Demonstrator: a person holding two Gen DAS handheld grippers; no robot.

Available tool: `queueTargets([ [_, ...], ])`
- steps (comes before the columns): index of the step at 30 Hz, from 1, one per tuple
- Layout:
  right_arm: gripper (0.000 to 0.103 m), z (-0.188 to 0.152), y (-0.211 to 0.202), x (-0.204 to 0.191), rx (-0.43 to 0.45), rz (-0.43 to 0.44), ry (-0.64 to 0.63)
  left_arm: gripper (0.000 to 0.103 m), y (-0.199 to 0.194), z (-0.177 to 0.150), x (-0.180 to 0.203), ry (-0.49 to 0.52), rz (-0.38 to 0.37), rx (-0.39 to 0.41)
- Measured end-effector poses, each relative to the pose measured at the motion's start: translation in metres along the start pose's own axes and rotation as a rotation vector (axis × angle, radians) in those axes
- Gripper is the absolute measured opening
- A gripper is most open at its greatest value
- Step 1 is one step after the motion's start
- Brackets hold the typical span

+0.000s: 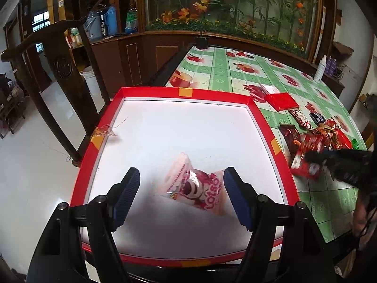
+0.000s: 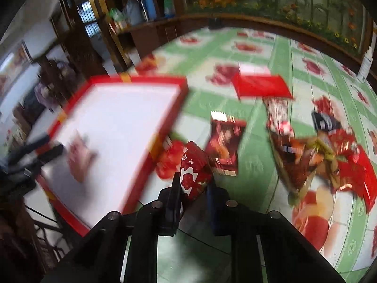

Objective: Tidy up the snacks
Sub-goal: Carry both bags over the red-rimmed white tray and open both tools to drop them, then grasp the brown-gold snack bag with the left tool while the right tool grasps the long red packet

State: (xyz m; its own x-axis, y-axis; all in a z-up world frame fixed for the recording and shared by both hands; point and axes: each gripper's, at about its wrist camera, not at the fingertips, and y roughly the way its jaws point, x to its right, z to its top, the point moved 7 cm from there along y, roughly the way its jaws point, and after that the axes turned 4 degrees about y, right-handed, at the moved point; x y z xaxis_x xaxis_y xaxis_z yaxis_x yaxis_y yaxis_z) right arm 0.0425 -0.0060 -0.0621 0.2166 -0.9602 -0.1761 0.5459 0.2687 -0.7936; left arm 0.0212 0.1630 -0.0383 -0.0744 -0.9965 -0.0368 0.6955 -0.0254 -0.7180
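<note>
1. A red-rimmed tray [image 1: 265,127] with a white floor is seen on the near left part of a table [image 1: 226,75] covered in a green cloth printed with red fruit.
2. The left gripper [image 1: 181,193] is held above the near half of the tray, its blue-padded jaws spread apart.
3. A pink packet [image 1: 195,188] lies on the tray floor between those jaws; no pad is touching it.
4. The right gripper [image 2: 194,188] is seen over the table just right of the tray, its jaws pressed onto a red box [image 2: 193,172] with white markings.
5. The box is pinched at its near end and points away from the camera, tilted; in the left view it is found just beside the tray's right rim.
6. A dark red packet [image 2: 223,148] lies flat on the cloth just beyond the box.
7. A heap of snacks [image 2: 329,160] in red, brown and gold wrappers is spread to the right.
8. A flat red box [image 2: 261,86] lies farther off, near the tray's far right corner.
9. The right view is blurred, so finer wrapper details cannot be told.
</note>
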Motion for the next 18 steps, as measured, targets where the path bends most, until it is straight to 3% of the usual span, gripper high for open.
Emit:
queueTargets([
  [4,0.018,0.021,-0.021,-0.037,0.095,0.143,-0.027,0.073,-0.002,0.000,-0.007,-0.016,0.023,-0.002],
  [6,0.022,0.025,-0.020,-0.064,0.081,0.242,-0.049,0.073,-0.002,-0.001,-0.010,-0.026,0.033,-0.008],
  [10,0.033,0.021,-0.015,-0.091,0.045,0.350,-0.051,0.074,-0.006,-0.003,-0.015,-0.042,0.048,-0.010],
  [11,0.041,0.019,-0.016,-0.089,0.057,0.353,-0.047,0.074,-0.006,-0.003,-0.015,-0.047,0.053,-0.013],
  [13,0.046,0.016,-0.017,-0.077,0.070,0.307,-0.048,0.075,-0.005,-0.003,-0.012,-0.049,0.049,-0.022],
  [18,0.046,0.014,-0.032,0.009,0.131,0.169,0.084,0.075,-0.003,-0.001,0.024,-0.001,-0.009,-0.039],
])
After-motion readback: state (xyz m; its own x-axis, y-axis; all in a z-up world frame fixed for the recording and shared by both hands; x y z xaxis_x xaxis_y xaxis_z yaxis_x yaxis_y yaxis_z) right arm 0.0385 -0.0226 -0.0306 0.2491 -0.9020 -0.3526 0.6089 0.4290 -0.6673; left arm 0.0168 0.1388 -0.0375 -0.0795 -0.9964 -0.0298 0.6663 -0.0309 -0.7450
